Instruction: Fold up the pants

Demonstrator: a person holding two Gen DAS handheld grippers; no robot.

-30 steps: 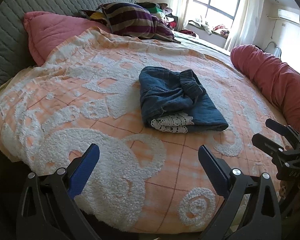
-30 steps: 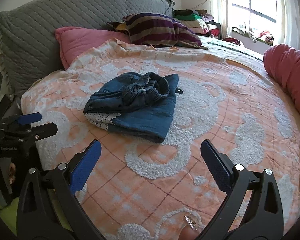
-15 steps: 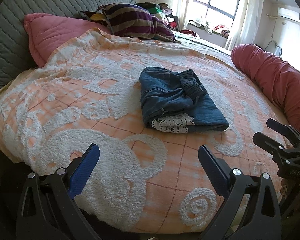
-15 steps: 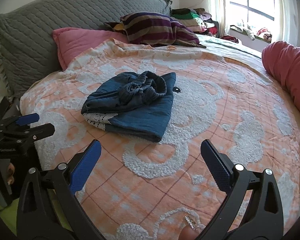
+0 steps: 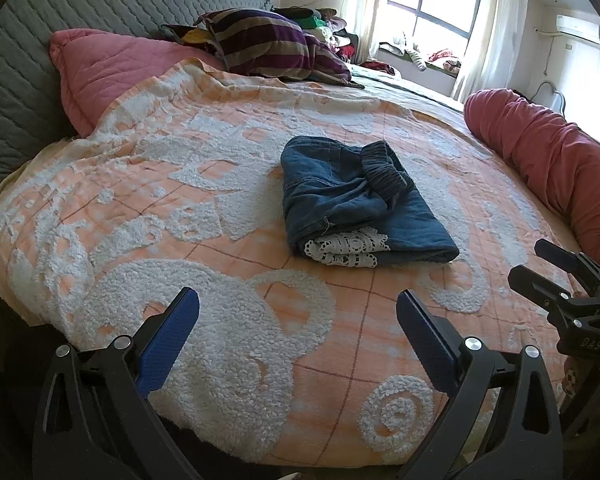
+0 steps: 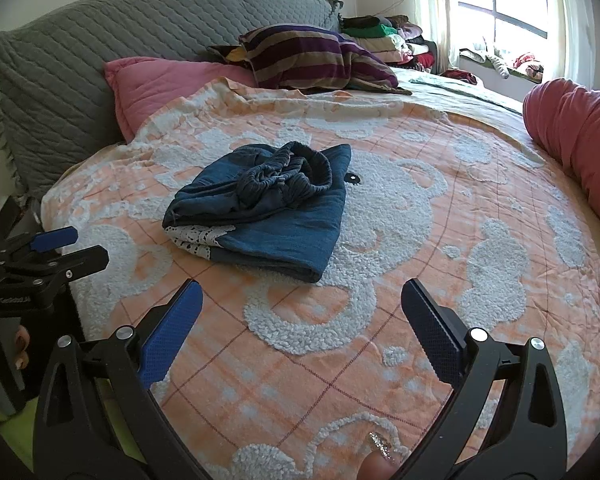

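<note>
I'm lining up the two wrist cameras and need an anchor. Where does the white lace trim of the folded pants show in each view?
Left wrist view: the white lace trim sits just right of centre, at the near edge of the folded pants.
Right wrist view: the trim lies left of centre, at the bundle's near-left corner.
Shared landmark: the striped pillow near the headboard.

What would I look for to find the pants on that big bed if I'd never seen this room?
Start at the orange and white blanket spread over the bed, below the pink pillow and the striped pillow. Near its middle lies a small folded bundle, the pants. It is the only dark blue denim there, with a gathered waistband on top and white lace showing at its near edge.
</note>
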